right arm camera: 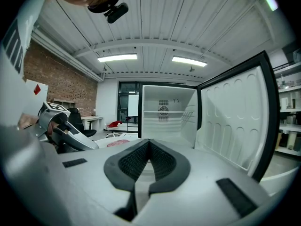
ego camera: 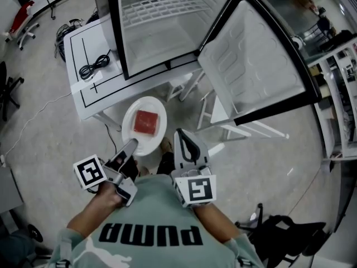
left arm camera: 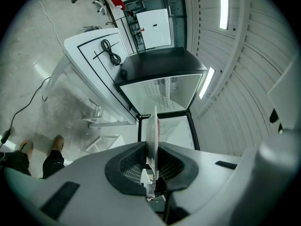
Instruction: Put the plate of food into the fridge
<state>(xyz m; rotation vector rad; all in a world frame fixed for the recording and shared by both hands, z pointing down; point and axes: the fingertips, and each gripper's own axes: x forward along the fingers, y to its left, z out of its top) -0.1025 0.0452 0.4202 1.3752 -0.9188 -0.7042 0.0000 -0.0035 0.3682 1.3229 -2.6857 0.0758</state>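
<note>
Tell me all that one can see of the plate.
The plate is white, round and shallow, smooth like ceramic or plastic. It carries one flat red square of food near its middle. It is held about level in the air, short of the open fridge; only the left gripper touches it, shut on its near rim.

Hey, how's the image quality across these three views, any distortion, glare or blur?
Head view: evenly lit and sharp, with the fridge edges bowed by the wide lens. Left gripper view: heavy fisheye and dark corners, with the plate seen edge-on. Right gripper view: the ceiling lights are blown out, the rest is clear.
</note>
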